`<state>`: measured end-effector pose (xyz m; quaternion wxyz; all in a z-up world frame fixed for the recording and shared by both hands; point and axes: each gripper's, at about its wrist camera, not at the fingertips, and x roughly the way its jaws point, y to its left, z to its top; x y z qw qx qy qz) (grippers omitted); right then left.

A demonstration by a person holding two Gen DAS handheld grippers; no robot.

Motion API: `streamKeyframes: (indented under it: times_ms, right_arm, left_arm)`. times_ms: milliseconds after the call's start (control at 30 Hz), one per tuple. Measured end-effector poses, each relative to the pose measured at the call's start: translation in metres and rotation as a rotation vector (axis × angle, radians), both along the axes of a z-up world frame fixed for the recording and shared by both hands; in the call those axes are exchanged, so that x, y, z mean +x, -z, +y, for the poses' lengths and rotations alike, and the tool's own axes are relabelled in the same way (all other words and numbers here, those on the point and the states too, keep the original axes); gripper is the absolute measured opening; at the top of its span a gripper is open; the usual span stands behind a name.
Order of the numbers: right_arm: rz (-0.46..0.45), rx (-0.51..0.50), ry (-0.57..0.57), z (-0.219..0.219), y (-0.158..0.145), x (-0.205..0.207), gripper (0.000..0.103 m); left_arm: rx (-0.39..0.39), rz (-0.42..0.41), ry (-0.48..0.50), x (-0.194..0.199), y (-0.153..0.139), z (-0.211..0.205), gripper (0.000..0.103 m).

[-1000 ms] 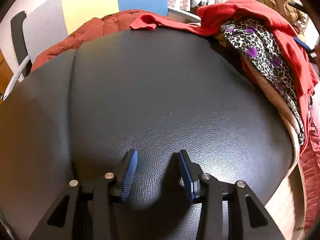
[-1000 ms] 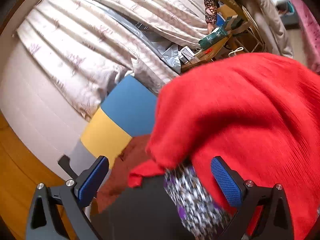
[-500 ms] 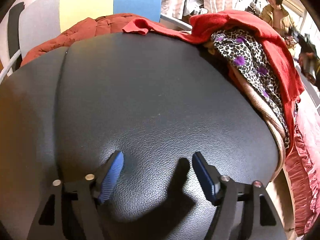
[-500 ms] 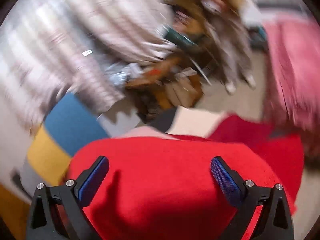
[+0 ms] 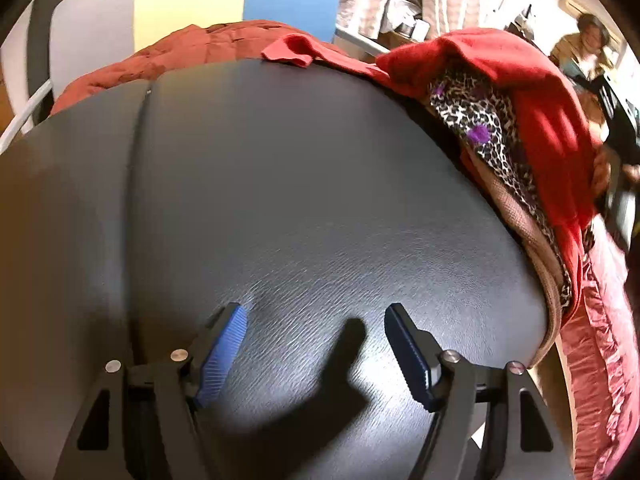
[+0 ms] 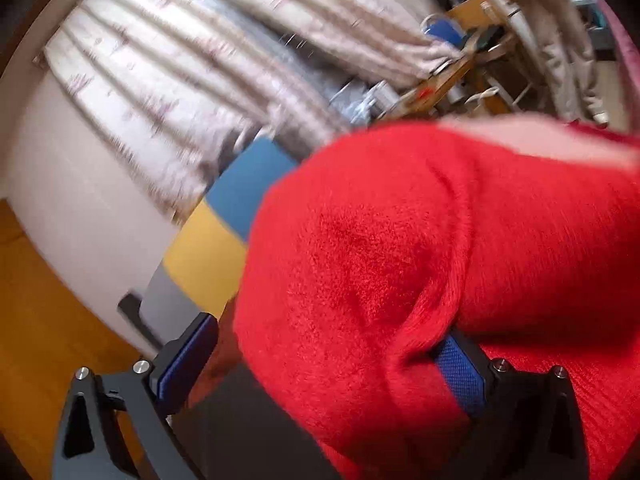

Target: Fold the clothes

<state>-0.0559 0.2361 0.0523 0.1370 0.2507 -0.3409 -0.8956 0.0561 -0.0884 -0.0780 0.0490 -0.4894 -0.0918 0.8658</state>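
My left gripper point(image 5: 316, 344) hangs over the black leather surface point(image 5: 280, 184) with its blue-padded fingers point(image 5: 222, 350) spread wide and nothing between them. At the far right edge of that surface lies the clothes pile: a red sweater point(image 5: 532, 92) draped on top of a leopard-print garment point(image 5: 484, 128), with a dark red quilted piece point(image 5: 180, 52) at the back. My right gripper point(image 6: 320, 360) is pushed into the red sweater point(image 6: 400, 260), jaws wide apart; a fold of knit bulges between them and covers part of the right finger point(image 6: 460, 368). I cannot tell if it grips the cloth. Pale curtains point(image 6: 192, 64) hang behind.
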Motion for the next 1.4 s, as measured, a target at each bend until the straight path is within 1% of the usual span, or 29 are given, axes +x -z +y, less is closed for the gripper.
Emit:
streamKeyframes:
  times_ms: [33,133,233,267,367,400,467,567,633,767,867,933,967,1000,1033,1133,1233,1267,1300,1367,1400]
  right_arm:
    - [0.001,0.015,-0.027,-0.014,0.004,0.003,0.103]
    - [-0.024,0.005,-0.14,-0.061,0.018,0.012,0.103]
    - [-0.021,0.019,-0.329,-0.119,0.024,0.031,0.103]
    - [-0.023,0.008,-0.407,-0.139,0.025,0.037,0.103]
    - [-0.062,0.04,-0.557,-0.197,0.031,0.05,0.103]
    - [-0.074,0.035,-0.607,-0.212,0.035,0.055,0.103]
    - [-0.102,0.031,-0.709,-0.242,0.042,0.066,0.103]
    - [-0.112,0.034,-0.785,-0.262,0.046,0.085,0.103]
    - [-0.102,0.053,-0.785,-0.256,0.048,0.098,0.103]
    - [-0.077,0.155,-0.693,-0.224,0.039,0.105,0.103]
    - [-0.121,0.242,-0.566,-0.208,0.035,0.078,0.103]
    - [-0.156,0.252,-0.503,-0.195,0.037,0.063,0.103]
    - [-0.179,0.234,-0.489,-0.197,0.043,0.057,0.103]
    - [-0.23,0.202,-0.505,-0.206,0.051,0.053,0.103]
    - [-0.283,0.158,-0.565,-0.219,0.06,0.054,0.103]
    - [-0.307,0.148,-0.865,-0.283,0.079,0.084,0.103]
    - [-0.299,0.134,-1.031,-0.316,0.086,0.12,0.103]
    - [-0.295,0.132,-1.069,-0.317,0.086,0.131,0.103]
    - [-0.289,0.149,-1.08,-0.314,0.086,0.139,0.103]
    - [-0.289,0.188,-1.064,-0.299,0.086,0.149,0.103]
    - [-0.295,0.2,-1.039,-0.288,0.087,0.153,0.103]
  left_arm:
    - [0.006,0.0,-0.01,0.005,-0.001,-0.004,0.072]
    - [0.024,0.0,-0.044,0.021,-0.005,-0.017,0.069]
    - [0.035,0.014,-0.087,0.038,-0.012,-0.033,0.069]
    - [0.036,0.022,-0.102,0.043,-0.015,-0.039,0.069]
    - [0.052,0.045,-0.159,0.061,-0.025,-0.059,0.069]
    - [0.056,0.055,-0.18,0.068,-0.028,-0.066,0.069]
    - [0.061,0.07,-0.212,0.082,-0.033,-0.079,0.069]
    - [0.07,0.084,-0.259,0.107,-0.036,-0.099,0.069]
    - [0.088,0.081,-0.284,0.124,-0.034,-0.112,0.069]
    - [0.144,0.07,-0.315,0.147,-0.029,-0.131,0.067]
    - [0.158,0.077,-0.321,0.158,-0.028,-0.136,0.066]
    - [0.177,0.09,-0.332,0.147,-0.028,-0.129,0.066]
    - [0.194,0.098,-0.337,0.143,-0.029,-0.121,0.066]
    - [0.215,0.109,-0.334,0.141,-0.033,-0.119,0.066]
    - [0.23,0.123,-0.321,0.141,-0.038,-0.119,0.066]
    - [0.227,0.182,-0.266,0.129,-0.065,-0.11,0.066]
    - [0.214,0.229,-0.16,0.097,-0.094,-0.082,0.066]
    - [0.212,0.242,-0.116,0.085,-0.103,-0.07,0.066]
    - [0.212,0.249,-0.07,0.076,-0.11,-0.061,0.066]
    - [0.222,0.255,0.028,0.052,-0.124,-0.038,0.066]
    - [0.231,0.25,0.074,0.033,-0.129,-0.021,0.066]
